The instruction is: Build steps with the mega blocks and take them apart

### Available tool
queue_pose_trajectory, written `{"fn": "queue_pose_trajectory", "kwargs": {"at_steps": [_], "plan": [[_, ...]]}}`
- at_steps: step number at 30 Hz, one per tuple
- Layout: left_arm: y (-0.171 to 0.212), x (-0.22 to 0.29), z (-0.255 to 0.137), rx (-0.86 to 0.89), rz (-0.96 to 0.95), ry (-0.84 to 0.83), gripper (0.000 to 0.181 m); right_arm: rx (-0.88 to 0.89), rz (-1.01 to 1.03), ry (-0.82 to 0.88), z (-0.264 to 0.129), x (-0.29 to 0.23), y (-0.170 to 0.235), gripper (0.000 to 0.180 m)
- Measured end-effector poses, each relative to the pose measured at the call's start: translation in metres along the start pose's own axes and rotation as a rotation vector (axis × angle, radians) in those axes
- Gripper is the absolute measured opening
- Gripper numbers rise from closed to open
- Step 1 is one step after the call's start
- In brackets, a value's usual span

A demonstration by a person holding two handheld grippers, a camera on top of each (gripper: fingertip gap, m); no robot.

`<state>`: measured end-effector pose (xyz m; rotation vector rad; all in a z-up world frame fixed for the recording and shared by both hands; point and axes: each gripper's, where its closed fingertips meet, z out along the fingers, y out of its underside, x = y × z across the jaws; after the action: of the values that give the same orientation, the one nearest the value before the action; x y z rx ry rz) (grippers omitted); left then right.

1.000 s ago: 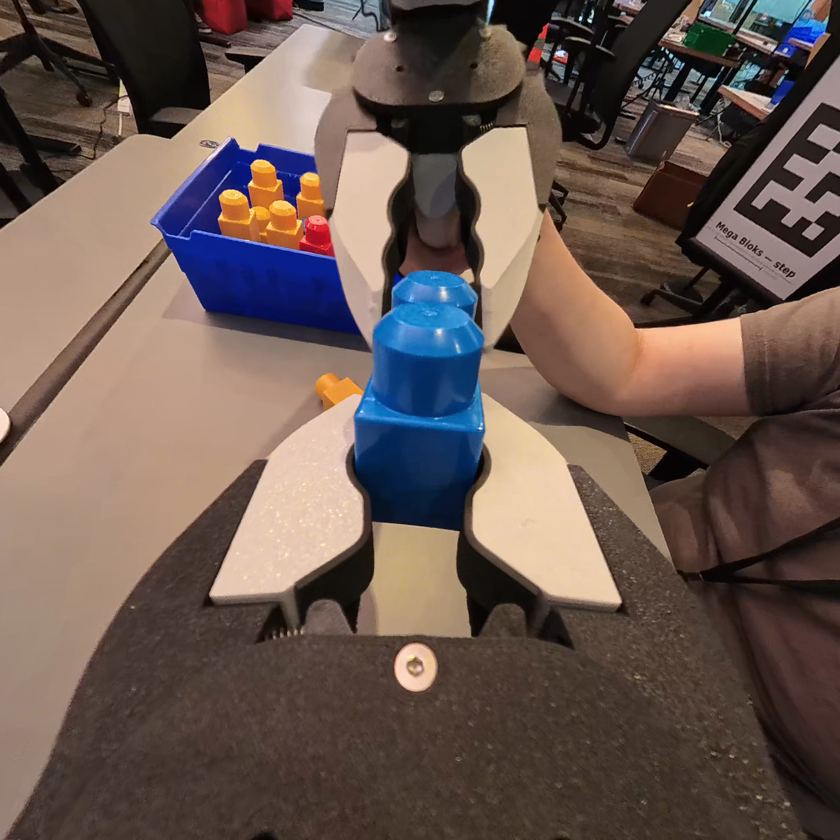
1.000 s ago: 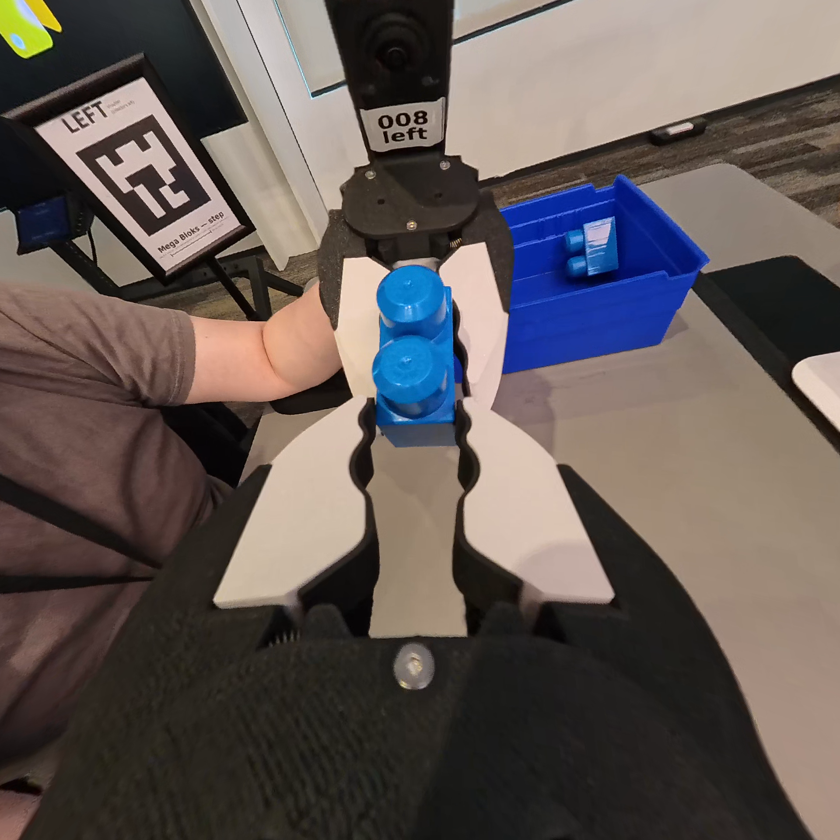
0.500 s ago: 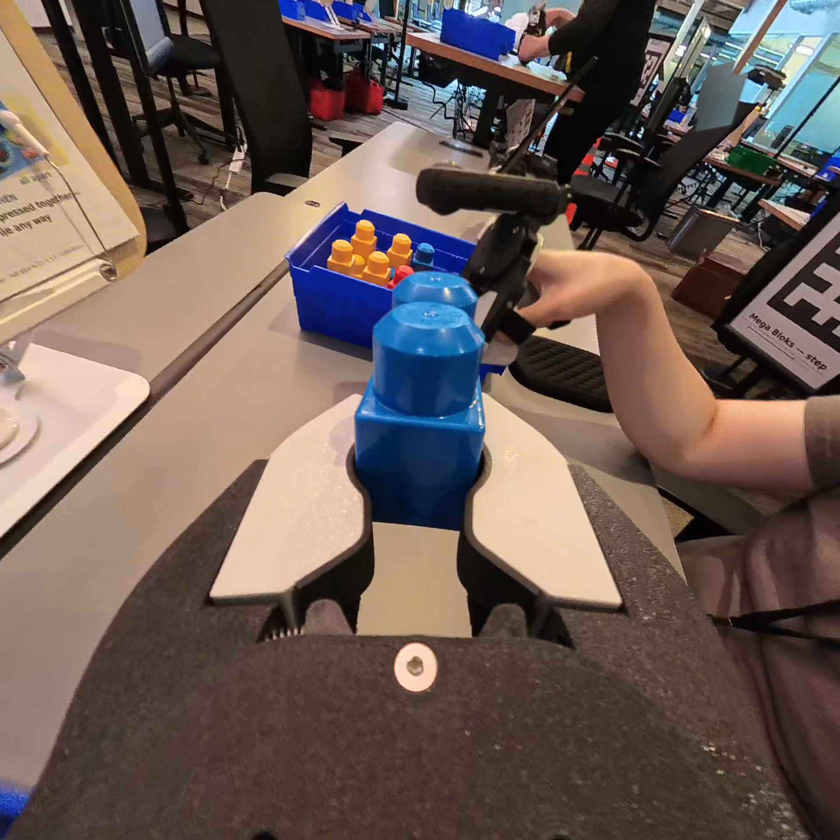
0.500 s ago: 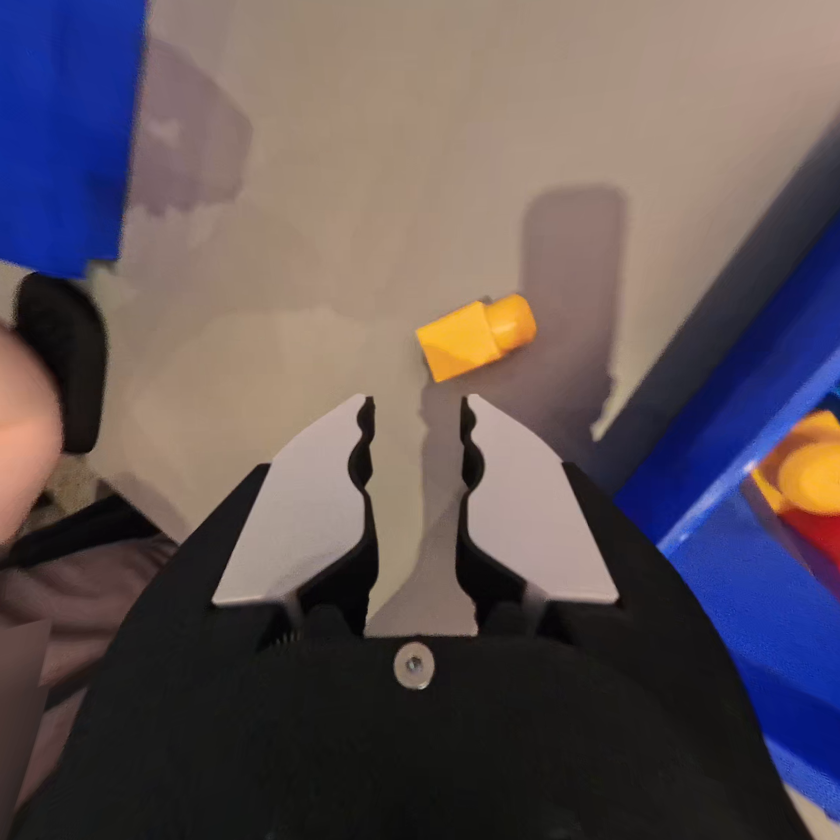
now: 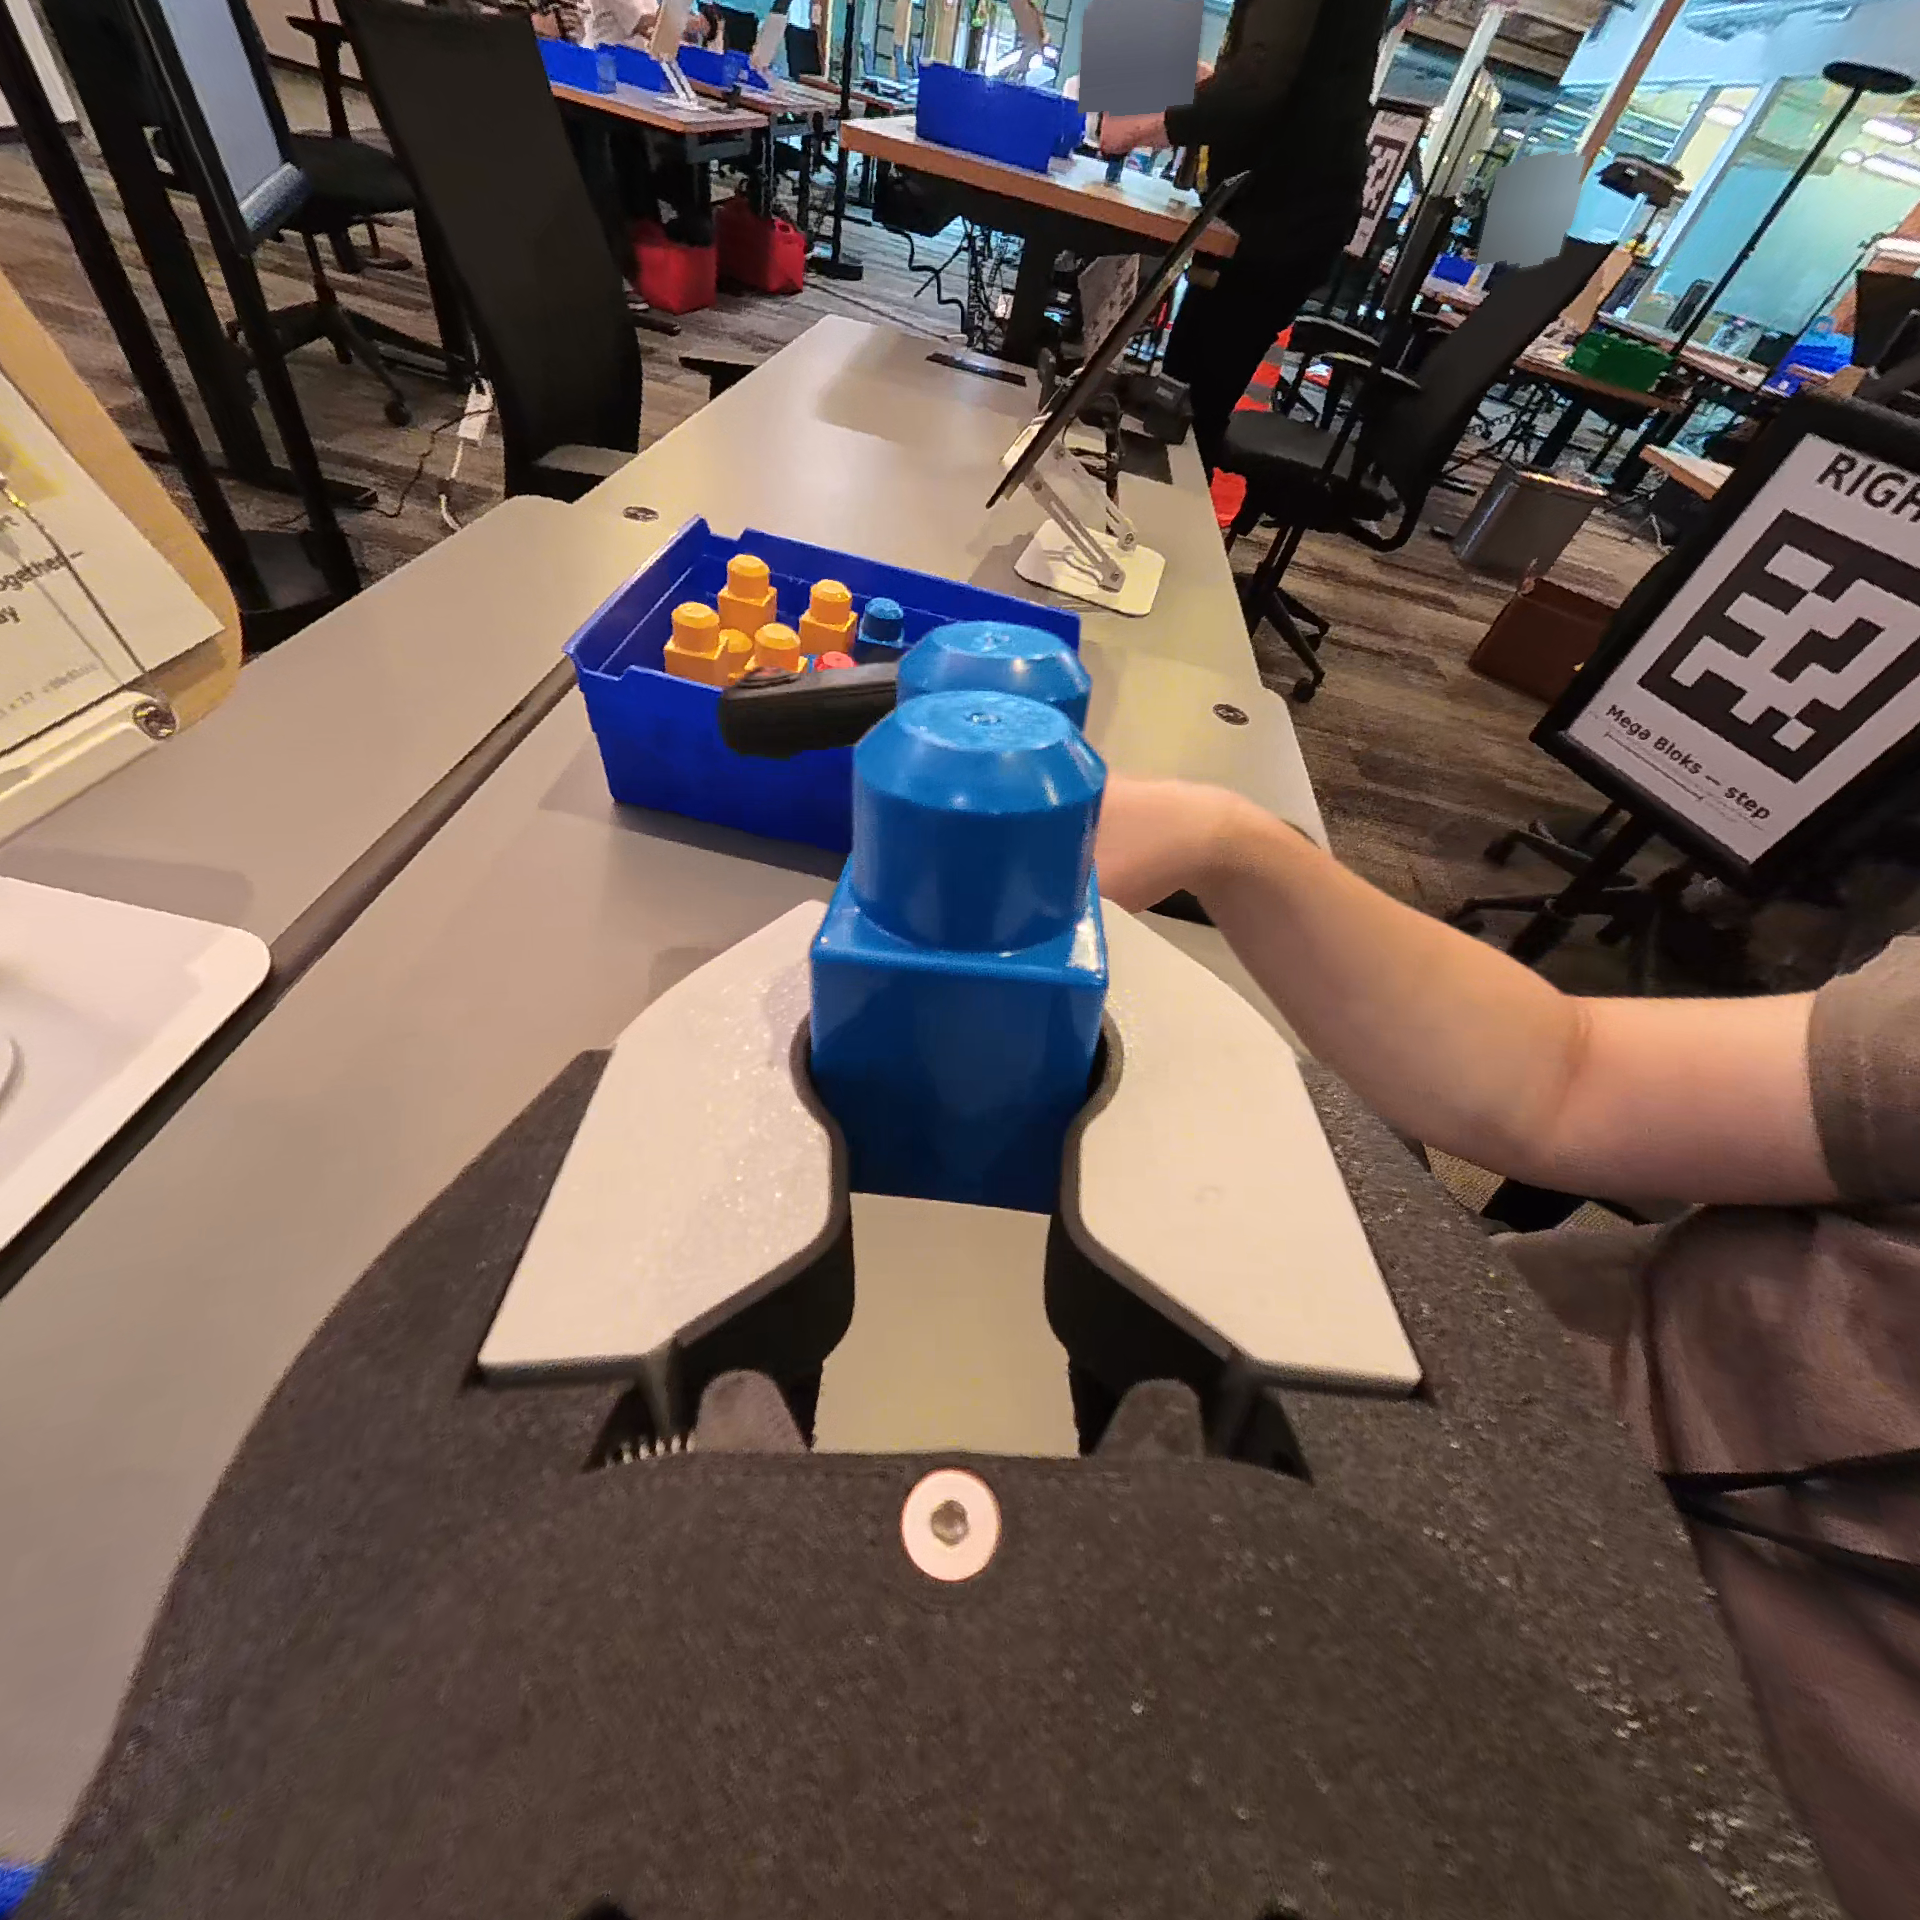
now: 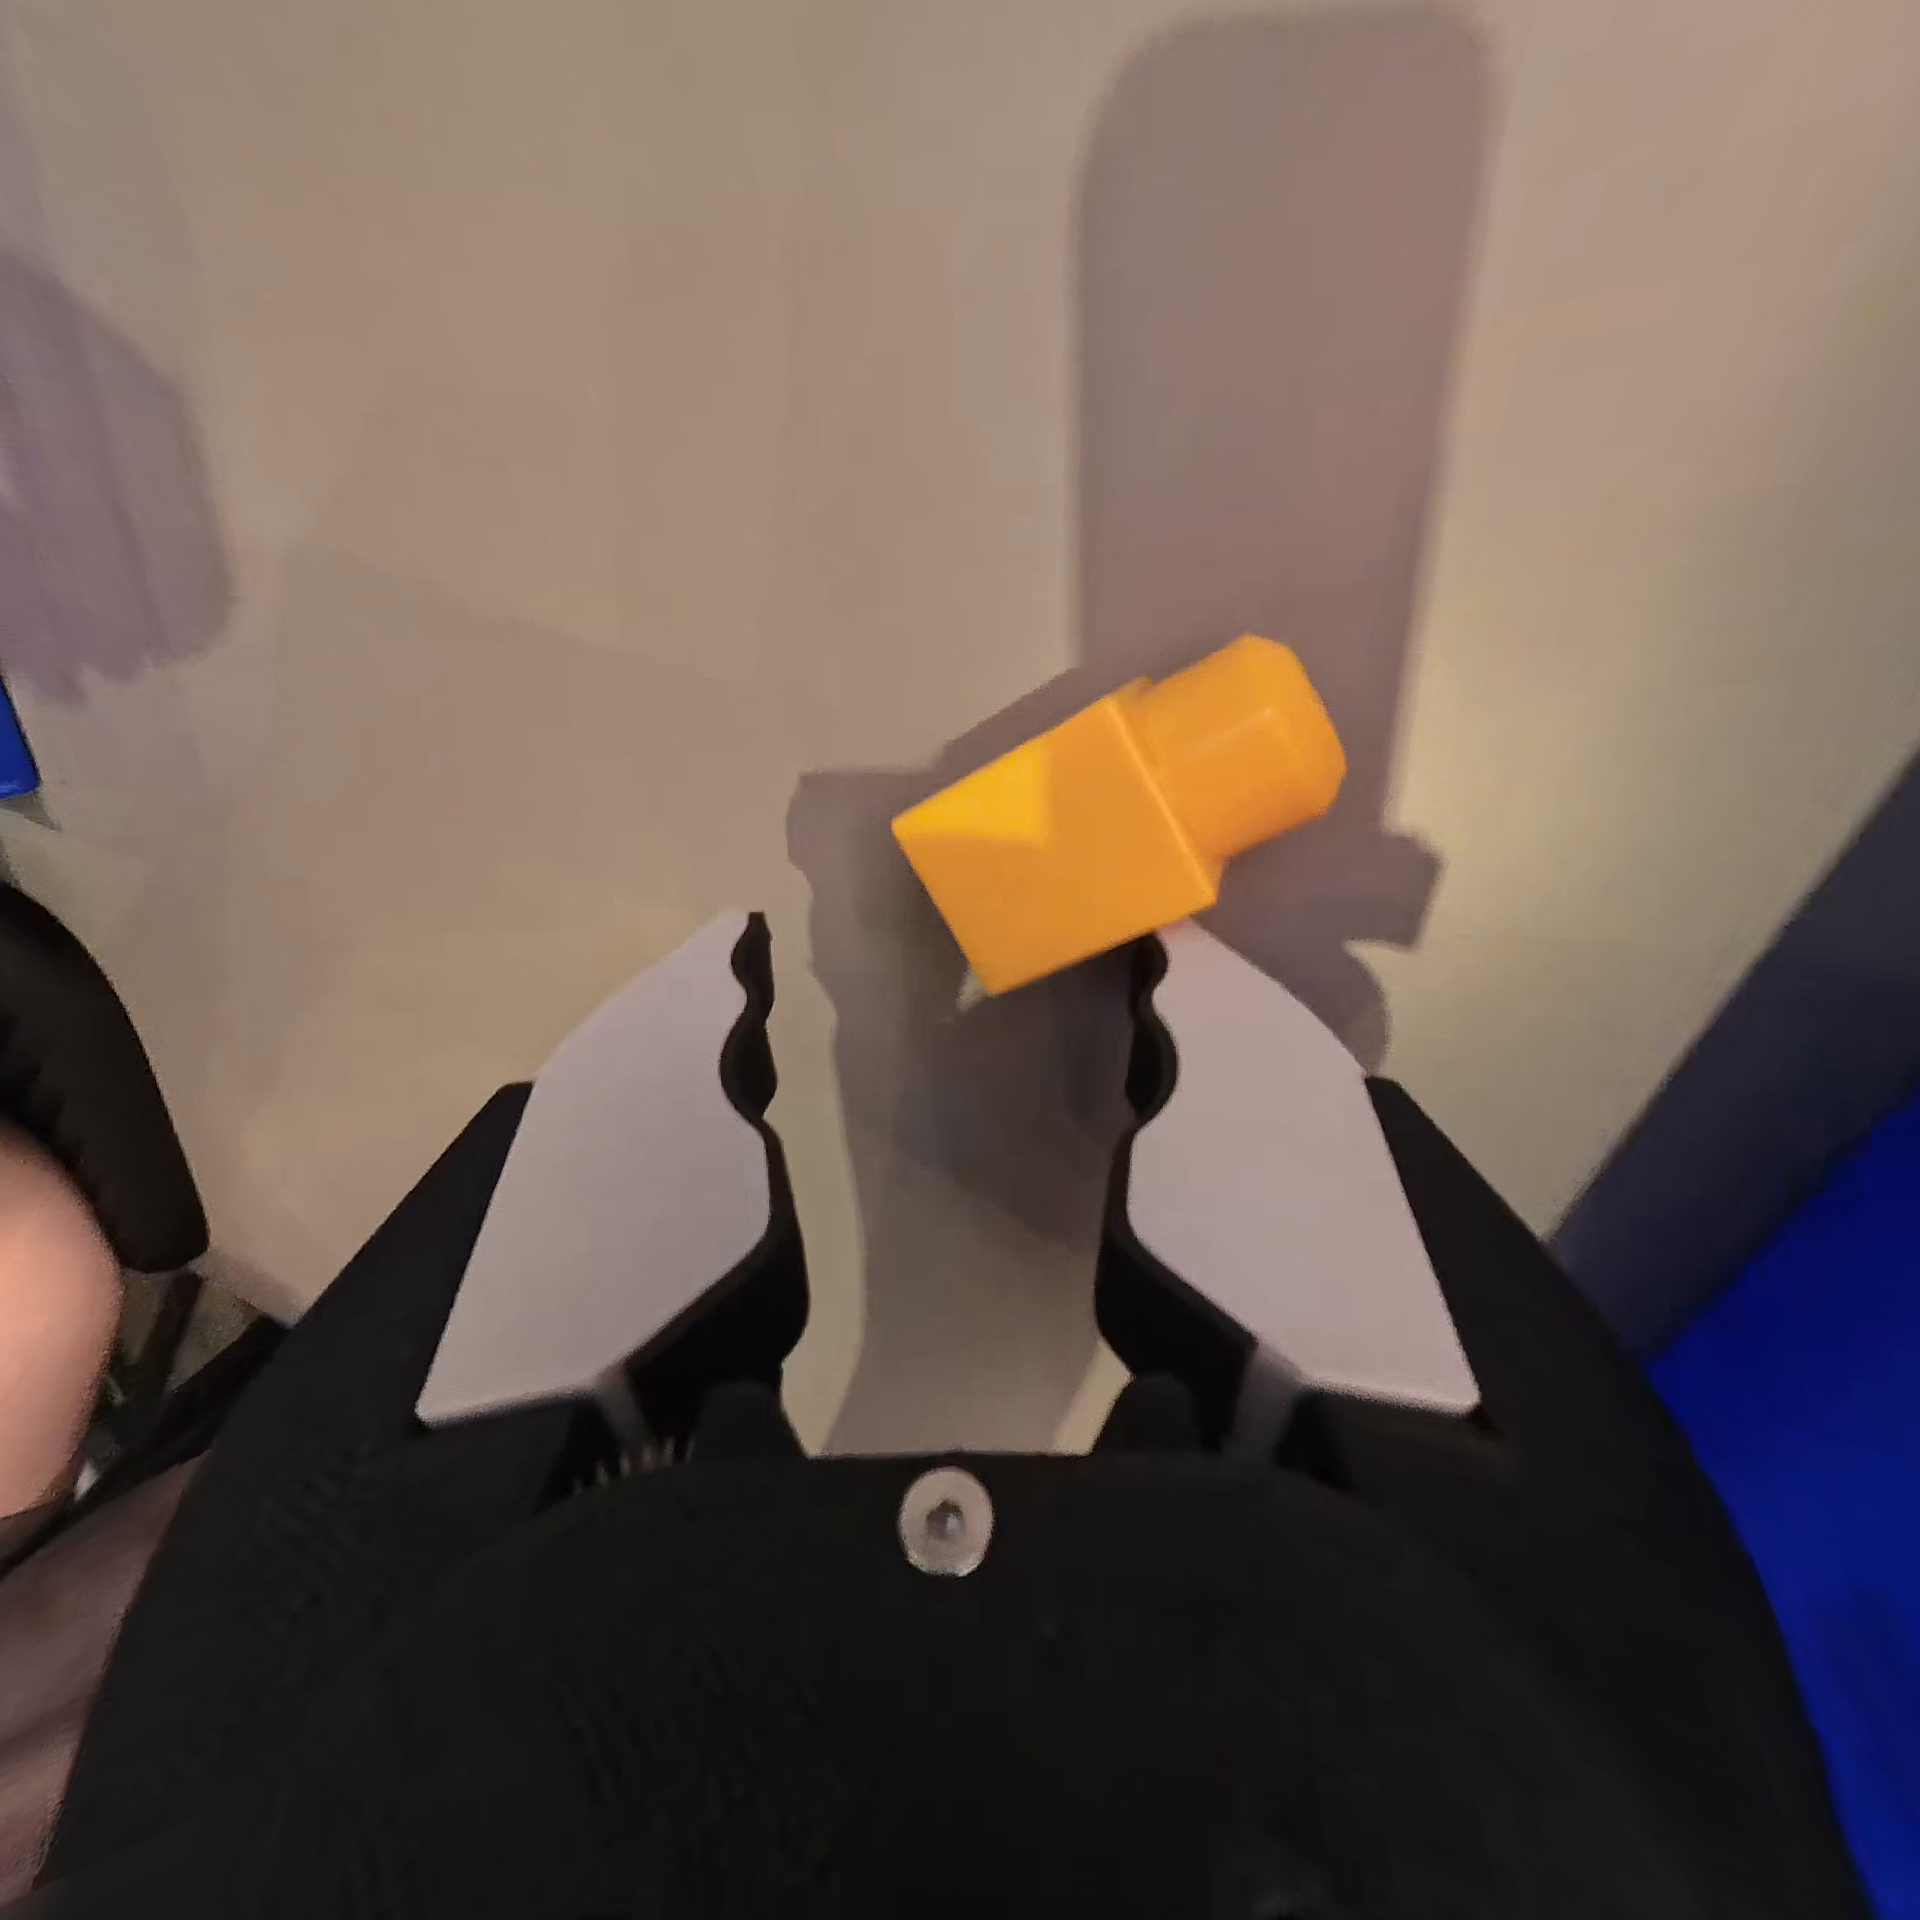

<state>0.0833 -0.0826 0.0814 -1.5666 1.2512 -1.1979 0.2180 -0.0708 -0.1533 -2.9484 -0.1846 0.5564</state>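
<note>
Left tool (image 5: 956, 1029) is seen clamped on a blue two-stud block (image 5: 961, 977), which is held above the grey surface (image 5: 416, 935) with its studs pointing up. Right tool (image 6: 951, 935) is held with its fingers apart, directly over the surface, and an orange one-stud block (image 6: 1101, 821) lies on its side just past the tips, touching or nearly touching the right-hand fingertip (image 6: 1179, 940); which of the two cannot be told.

Beyond the blue block, a forearm (image 5: 1403, 1018) is stretched across the surface, and a black handle (image 5: 800, 707) partly hides the blue bin (image 5: 665, 727). In that bin, several orange blocks (image 5: 748, 623), a small blue block (image 5: 883, 623) and a bit of red are seen standing upright. A tablet stand (image 5: 1081, 540) is placed farther back, and a framed marker sign (image 5: 1756, 665) stands to the right.
</note>
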Motion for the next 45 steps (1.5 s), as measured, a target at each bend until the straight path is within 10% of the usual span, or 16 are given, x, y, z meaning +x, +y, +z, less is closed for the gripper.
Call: {"fn": "queue_pose_trajectory", "kwargs": {"at_steps": [24,45], "plan": [[-0.001,0.007,0.001,-0.014,0.003,0.038,0.042,0.049,-0.363,0.097,0.014,-0.029,-0.103,0.065],[-0.012,-0.013,-0.030,0.054,0.013,-0.058,0.041,-0.111,-0.494,0.350,0.008,0.005,-0.099,0.036]]}}
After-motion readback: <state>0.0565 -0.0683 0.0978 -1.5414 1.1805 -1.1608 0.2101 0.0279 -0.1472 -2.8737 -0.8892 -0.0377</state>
